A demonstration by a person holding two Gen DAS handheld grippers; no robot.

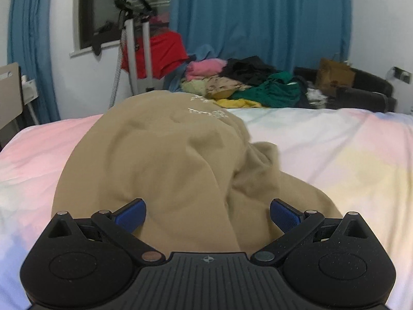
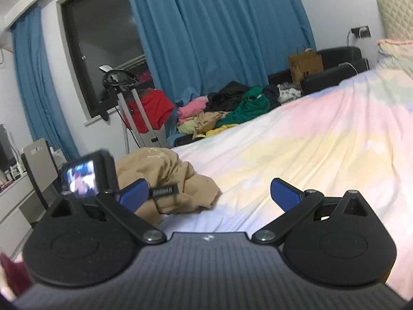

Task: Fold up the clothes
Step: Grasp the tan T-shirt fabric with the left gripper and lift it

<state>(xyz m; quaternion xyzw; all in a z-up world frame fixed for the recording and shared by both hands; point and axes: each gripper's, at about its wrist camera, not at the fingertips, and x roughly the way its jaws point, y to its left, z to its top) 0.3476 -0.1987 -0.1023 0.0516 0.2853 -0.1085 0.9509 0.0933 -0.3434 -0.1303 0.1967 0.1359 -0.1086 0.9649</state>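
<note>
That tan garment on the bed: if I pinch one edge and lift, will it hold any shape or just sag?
The tan garment lies in soft rumpled folds, so it will probably sag and trail. It looks thick, so perhaps heavy for one pinch. Both the left gripper and right gripper are open, gripping nothing.

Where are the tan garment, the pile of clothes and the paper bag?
tan garment [image 1: 155,155], left wrist view, middle of the crumpled cloth
pile of clothes [image 2: 247,103], right wrist view, green piece
paper bag [image 2: 306,66], right wrist view, front face
</note>
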